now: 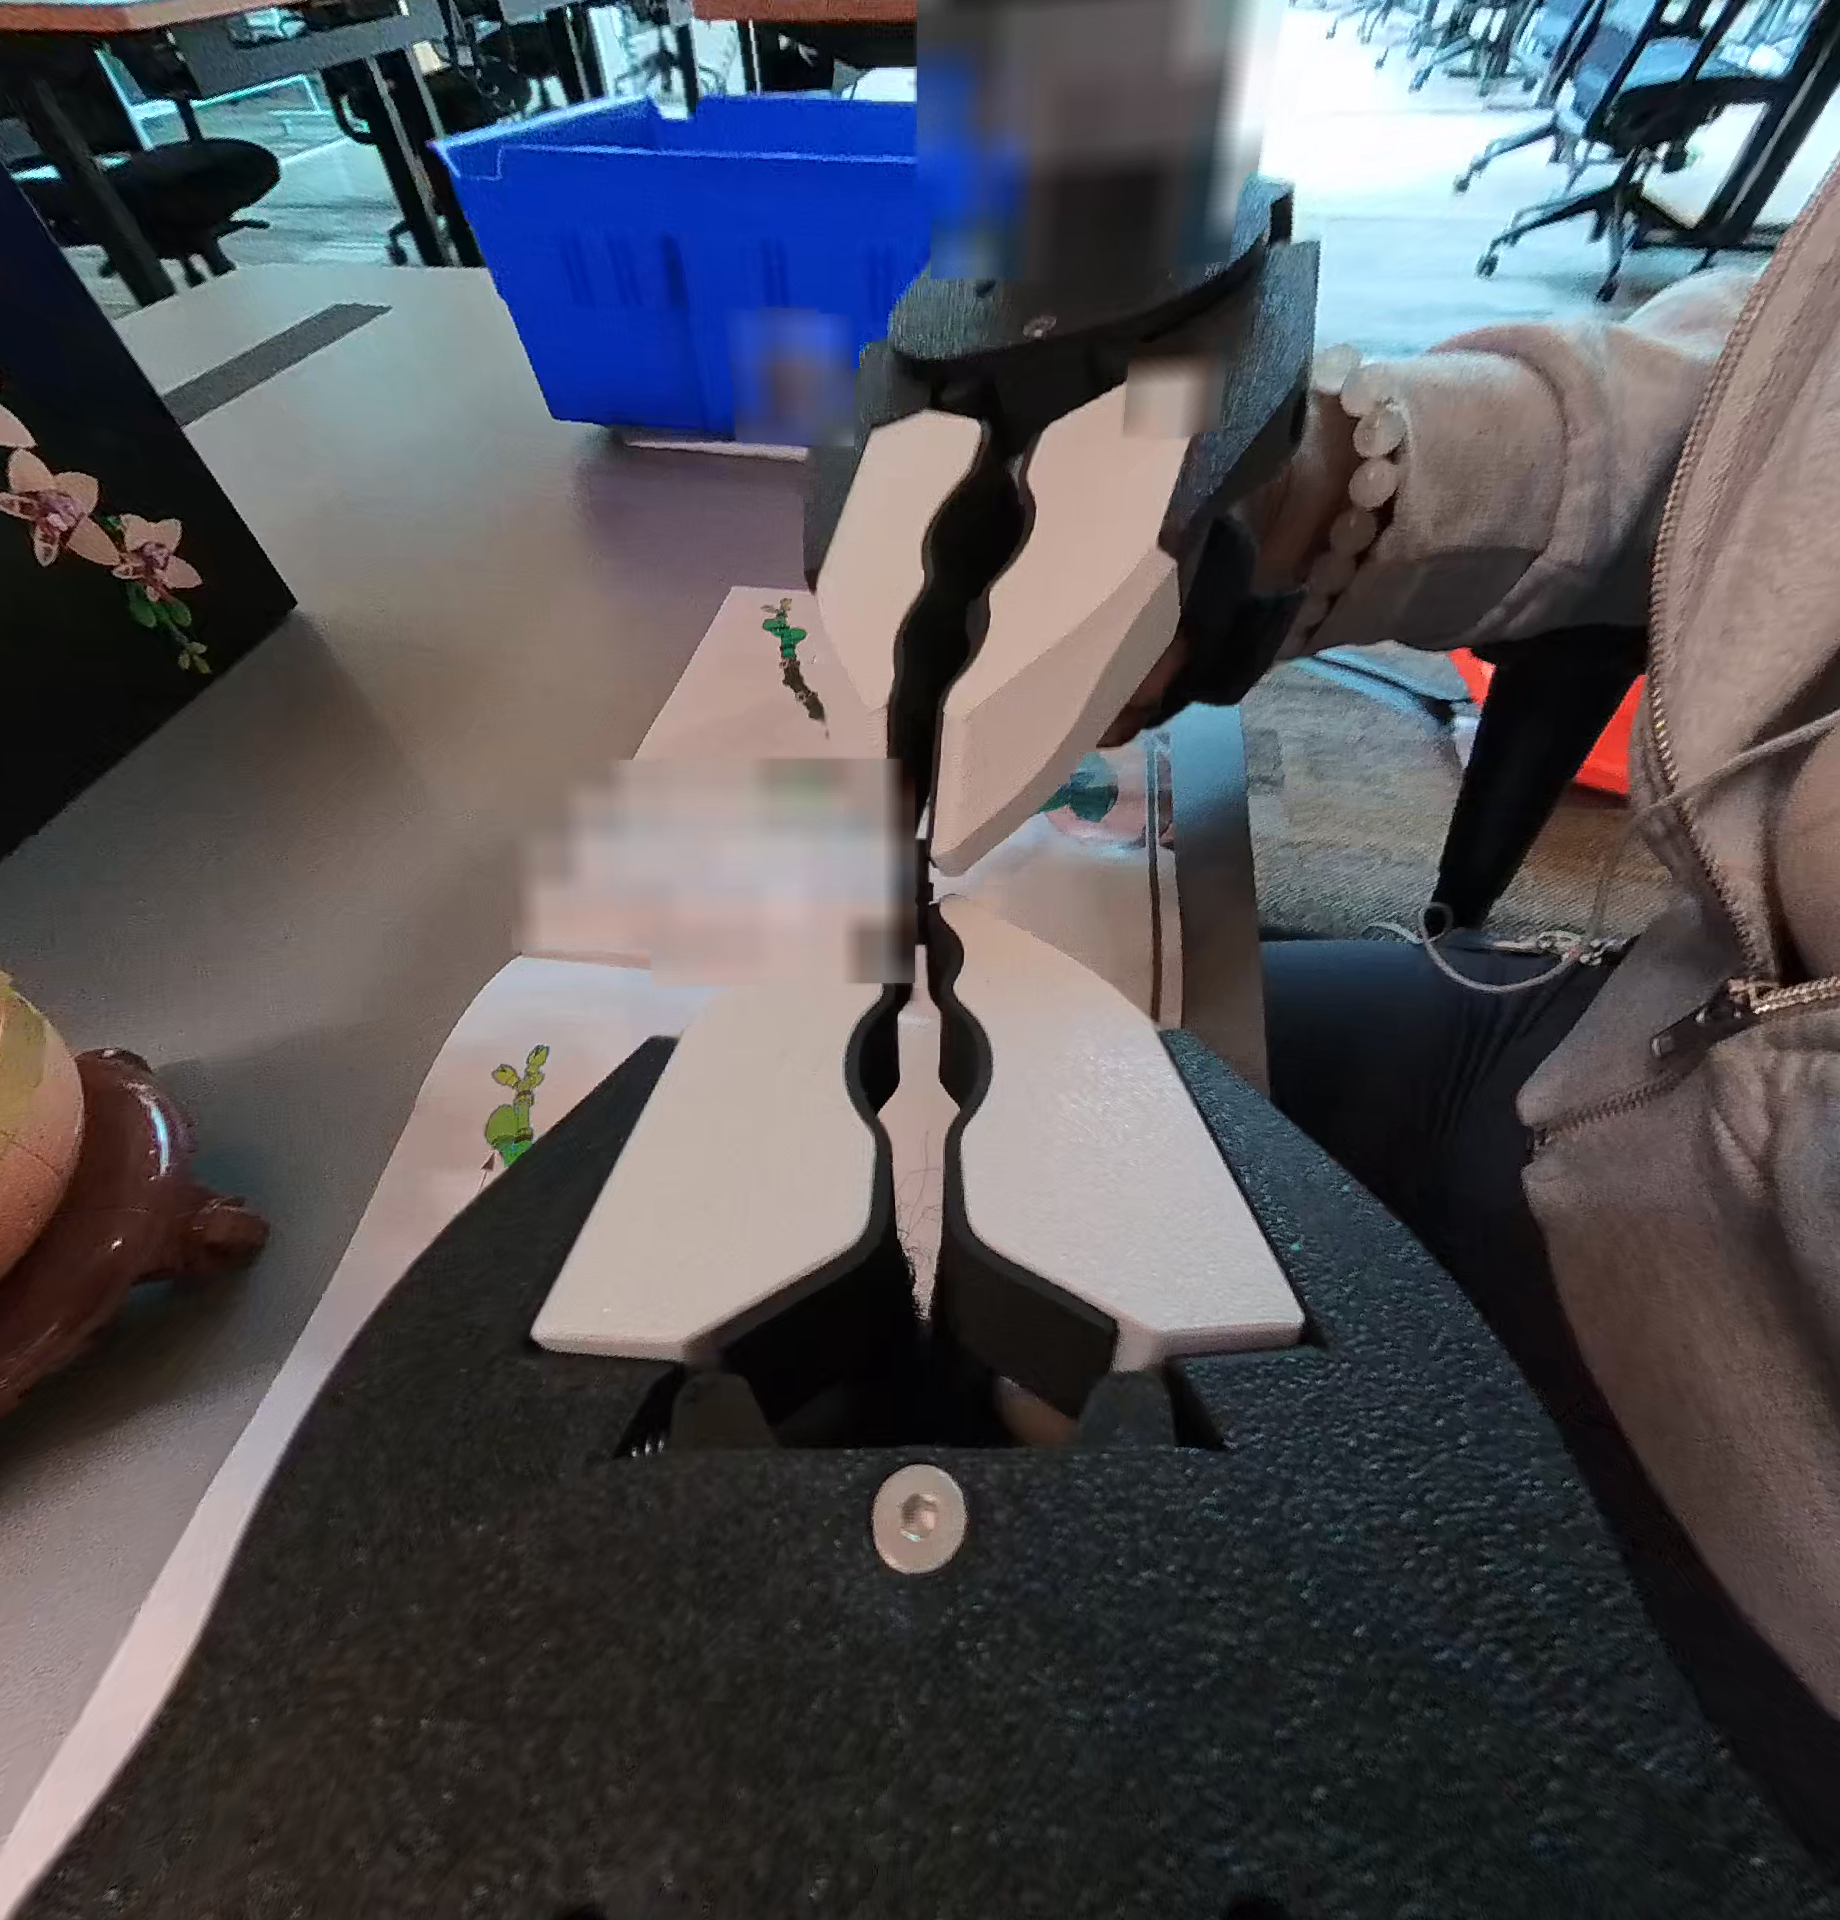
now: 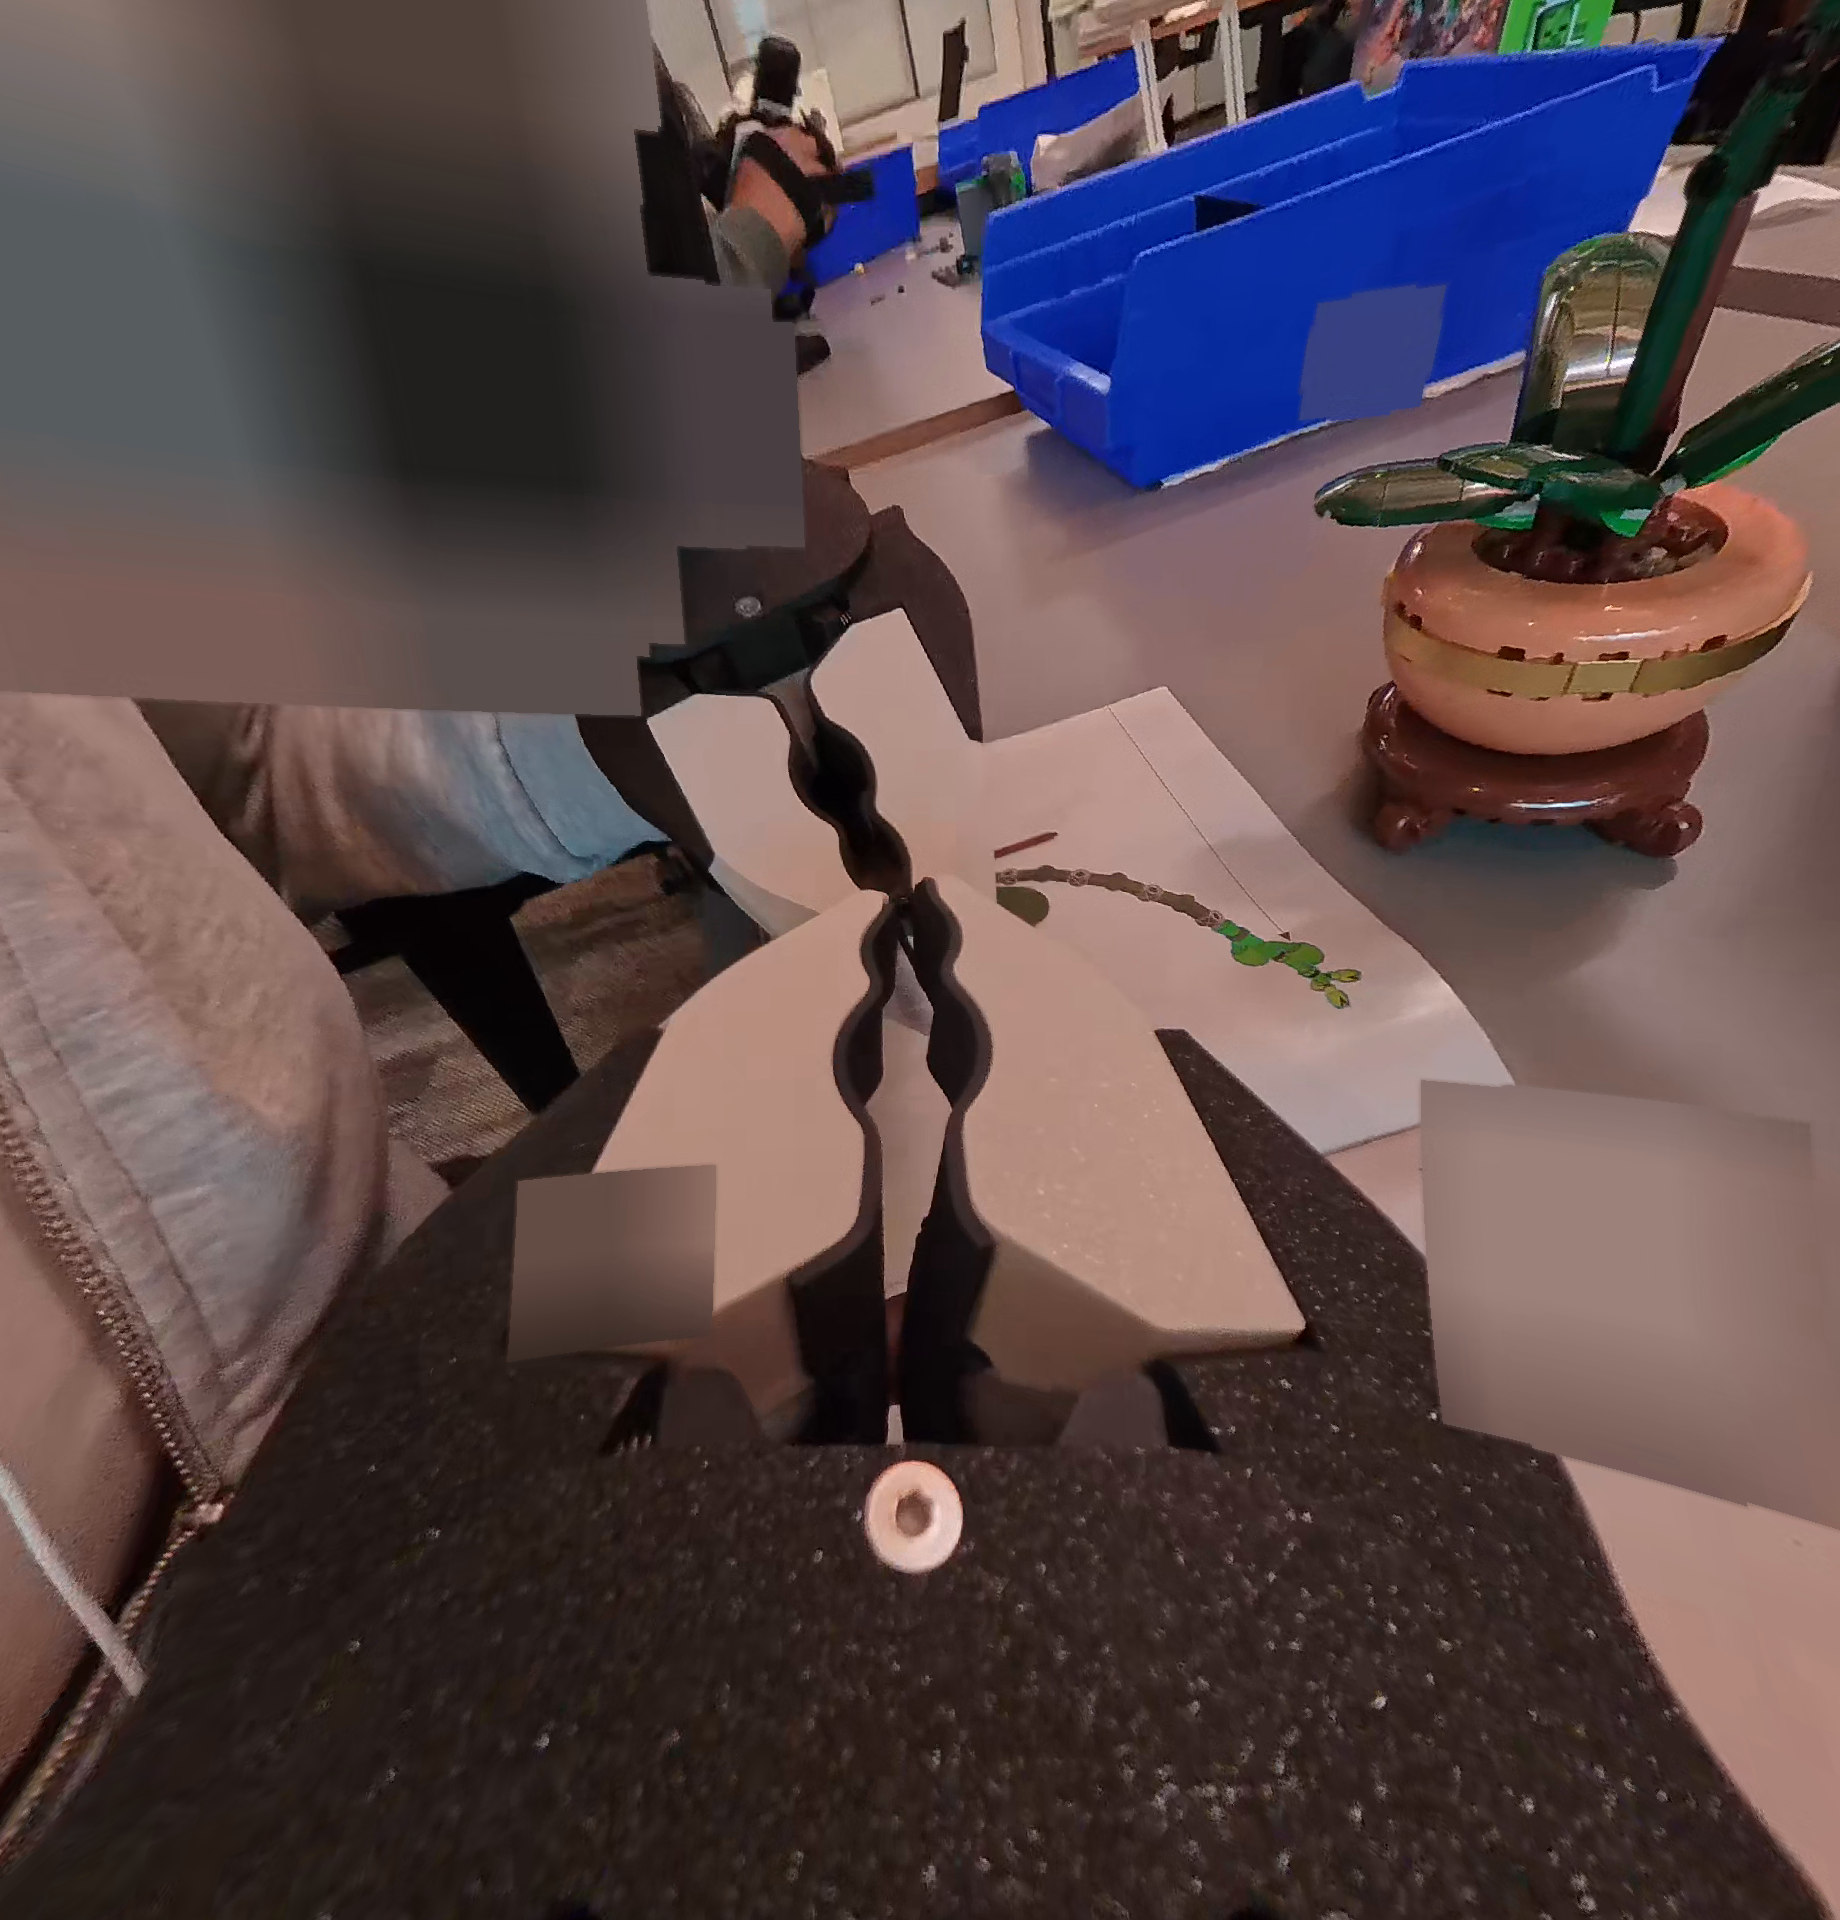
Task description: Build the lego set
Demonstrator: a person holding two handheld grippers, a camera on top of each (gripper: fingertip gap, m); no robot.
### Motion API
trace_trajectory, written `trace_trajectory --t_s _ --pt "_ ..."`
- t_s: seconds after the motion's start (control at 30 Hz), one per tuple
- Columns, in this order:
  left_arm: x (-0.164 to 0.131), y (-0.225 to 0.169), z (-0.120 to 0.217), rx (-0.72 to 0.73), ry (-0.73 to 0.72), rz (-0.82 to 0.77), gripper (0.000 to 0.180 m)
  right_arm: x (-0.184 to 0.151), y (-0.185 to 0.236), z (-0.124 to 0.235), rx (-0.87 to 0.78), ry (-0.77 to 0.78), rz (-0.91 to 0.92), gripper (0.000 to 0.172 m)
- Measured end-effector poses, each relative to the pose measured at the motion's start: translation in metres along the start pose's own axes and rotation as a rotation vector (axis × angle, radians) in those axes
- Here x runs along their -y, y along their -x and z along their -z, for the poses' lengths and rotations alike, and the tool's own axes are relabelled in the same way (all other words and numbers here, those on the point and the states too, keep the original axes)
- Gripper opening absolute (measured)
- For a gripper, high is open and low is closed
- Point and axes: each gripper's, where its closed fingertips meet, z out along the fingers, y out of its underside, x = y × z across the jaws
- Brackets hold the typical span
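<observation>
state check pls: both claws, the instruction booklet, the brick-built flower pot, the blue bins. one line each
left claw: shut, tip to tip with the right claw; whether it pinches anything is not clear
right claw: shut, over the booklet
instruction booklet: open, lying flat on the table, pages slightly bowed
flower pot: upright on its brown stand
blue bins: upright, open-topped

Office w/ desks (image 1: 272, 21), swivel chairs (image 1: 1664, 94)

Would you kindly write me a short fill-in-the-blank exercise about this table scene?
1. The crate behind the booklet is ___ in colour.
2. The toy plant's peach pot stands on a ___ base.
3. The tips of the two tongs meet above the open ___.

Missing words: blue; brown; booklet
</observation>
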Motion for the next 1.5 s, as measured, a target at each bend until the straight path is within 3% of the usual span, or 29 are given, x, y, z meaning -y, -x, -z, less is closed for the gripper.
trace_trajectory --t_s 0.37,1.17,1.3,1.5 --pt "-0.01 0.003 -0.002 0.069 0.109 -0.14 0.001 -0.008 -0.001 -0.001 -0.039 0.084 0.096 0.002" --pt "-0.026 -0.003 -0.001 0.024 0.229 -0.15 0.001 -0.025 0.0 -0.005 0.023 0.14 0.051 0.003" --pt "-0.035 0.004 0.004 0.062 0.305 -0.175 0.001 -0.015 -0.009 0.015 -0.008 0.147 0.103 0.012" --pt "-0.041 0.004 0.006 0.043 0.346 -0.141 0.001 -0.05 -0.034 0.048 -0.108 0.432 0.16 0.014"
